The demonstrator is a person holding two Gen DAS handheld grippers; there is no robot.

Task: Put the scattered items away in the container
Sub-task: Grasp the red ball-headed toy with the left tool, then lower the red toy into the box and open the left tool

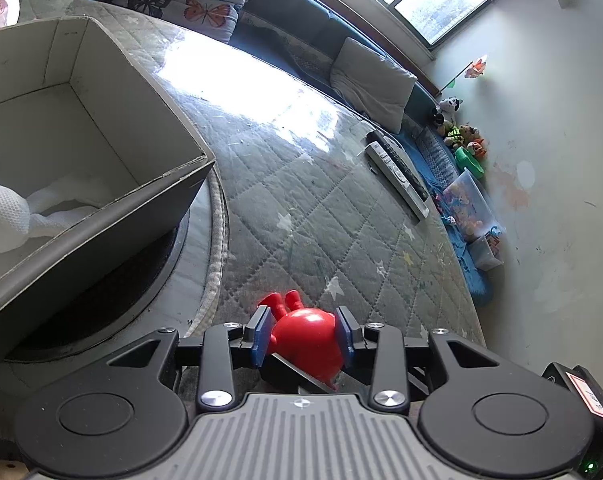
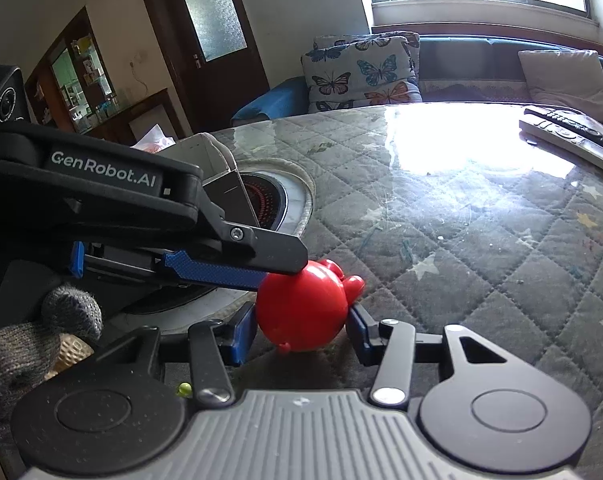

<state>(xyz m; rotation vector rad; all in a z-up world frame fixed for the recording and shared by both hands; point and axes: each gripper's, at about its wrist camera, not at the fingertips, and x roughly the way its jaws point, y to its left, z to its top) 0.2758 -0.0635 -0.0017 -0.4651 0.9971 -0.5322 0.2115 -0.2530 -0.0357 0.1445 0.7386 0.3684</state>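
The red round plastic toy (image 2: 303, 312) lies on the quilted tabletop (image 2: 481, 240), just beside the grey cardboard box (image 1: 101, 208). The right tool (image 2: 301, 330) straddles the toy with its blue pads close at each side, though contact cannot be told. The left tool (image 1: 303, 338) brackets the toy too, jaws wide.

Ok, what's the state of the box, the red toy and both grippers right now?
Open-topped grey cardboard box: open, white mesh item inside.
Round red plastic toy: outside the box, between both grippers' pads.
Left gripper: straddles toy, grip unclear.
Right gripper: pads pressed on toy.
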